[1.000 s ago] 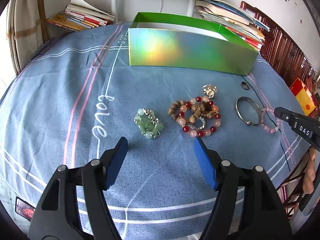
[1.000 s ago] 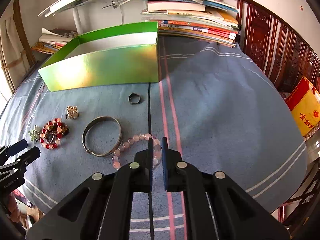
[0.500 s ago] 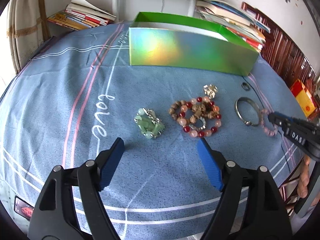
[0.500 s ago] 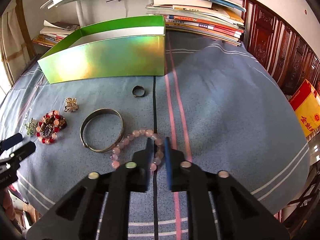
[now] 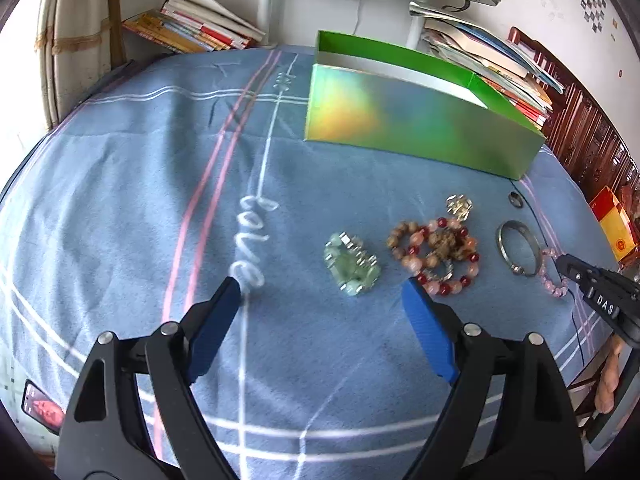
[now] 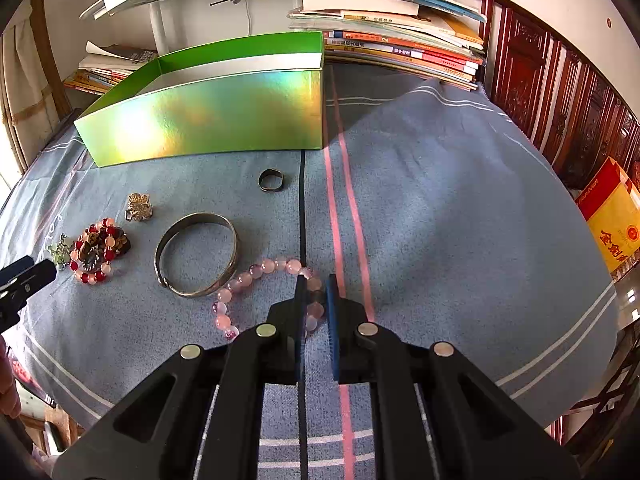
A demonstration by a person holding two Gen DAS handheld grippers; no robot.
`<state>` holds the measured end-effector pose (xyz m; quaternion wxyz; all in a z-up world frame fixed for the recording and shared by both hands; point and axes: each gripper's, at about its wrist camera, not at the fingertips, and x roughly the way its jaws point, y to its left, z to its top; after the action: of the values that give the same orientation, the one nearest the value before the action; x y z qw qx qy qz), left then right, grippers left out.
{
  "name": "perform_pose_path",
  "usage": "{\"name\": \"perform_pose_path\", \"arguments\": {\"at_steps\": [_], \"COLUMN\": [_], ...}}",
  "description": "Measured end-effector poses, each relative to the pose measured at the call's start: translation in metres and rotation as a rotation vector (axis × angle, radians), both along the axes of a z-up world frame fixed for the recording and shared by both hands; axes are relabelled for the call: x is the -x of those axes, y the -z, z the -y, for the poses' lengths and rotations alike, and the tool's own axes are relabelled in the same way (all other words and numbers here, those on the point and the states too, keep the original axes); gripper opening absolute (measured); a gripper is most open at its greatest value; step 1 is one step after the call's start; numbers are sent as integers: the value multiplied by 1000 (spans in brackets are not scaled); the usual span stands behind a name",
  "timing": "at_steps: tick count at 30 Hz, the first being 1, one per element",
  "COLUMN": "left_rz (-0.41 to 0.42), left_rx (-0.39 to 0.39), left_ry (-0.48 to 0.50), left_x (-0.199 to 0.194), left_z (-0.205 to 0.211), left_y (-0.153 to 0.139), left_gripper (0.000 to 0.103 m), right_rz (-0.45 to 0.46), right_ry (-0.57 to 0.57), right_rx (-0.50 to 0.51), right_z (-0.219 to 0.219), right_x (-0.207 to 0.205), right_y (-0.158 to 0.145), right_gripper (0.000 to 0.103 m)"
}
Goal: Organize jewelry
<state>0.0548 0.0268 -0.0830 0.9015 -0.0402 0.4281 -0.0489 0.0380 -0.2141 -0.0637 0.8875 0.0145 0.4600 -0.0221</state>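
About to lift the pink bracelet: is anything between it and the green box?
The silver bangle touches the pink bracelet on its left, and a small ring lies on the cloth nearer the green box. Lifted over, nothing visible blocks it.

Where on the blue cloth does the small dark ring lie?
In the right wrist view the small dark ring lies left of centre, just in front of the green box near its right corner, beyond the metal bangle.

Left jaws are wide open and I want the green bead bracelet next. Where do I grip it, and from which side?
Take the green bead bracelet across its bunched middle, coming down from above and from the near side. It lies coiled in a compact clump on the blue cloth, apart from the red and brown bead pile, so the left gripper can straddle the whole clump.
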Motion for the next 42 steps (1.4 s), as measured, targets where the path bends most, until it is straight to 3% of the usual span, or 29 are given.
{"name": "perform_pose_path", "arguments": {"at_steps": [5, 8, 12, 14, 17, 20, 23, 26, 37, 42], "left_rz": [36, 16, 21, 21, 28, 33, 34, 34, 39, 39], "left_rx": [-28, -39, -41, -47, -65, -79, -67, -59, -84, -88], "left_ry": [25, 29, 33, 27, 25, 19, -4, -16, -7, 2], "left_x": [-13, -18, -16, -16, -15, -14, -13, -13, -11, -12], "left_z": [20, 24, 22, 22, 23, 25, 20, 16, 20, 23], "left_y": [-2, 5, 6, 6, 6, 6, 5, 5, 5, 6], "left_gripper": [83, 76, 75, 72, 64, 48, 35, 29, 29, 34], "right_rz": [4, 4, 13, 18, 23, 25, 27, 30, 29, 29], "right_ry": [-1, 0, 25, 27, 22, 22, 10, -3, -3, -1], "right_rx": [1, 3, 37, 43, 58, 54, 35, 37, 42, 41], "right_z": [0, 0, 0, 0, -2, -2, -2, -6, -9, -8], "right_x": [1, 1, 0, 0, 0, 0, 0, 1, 1, 1], "right_y": [0, 0, 0, 0, 1, 1, 1, 1, 1, 1], "right_gripper": [12, 12, 30, 30, 30, 30, 23, 16, 15, 15]}}
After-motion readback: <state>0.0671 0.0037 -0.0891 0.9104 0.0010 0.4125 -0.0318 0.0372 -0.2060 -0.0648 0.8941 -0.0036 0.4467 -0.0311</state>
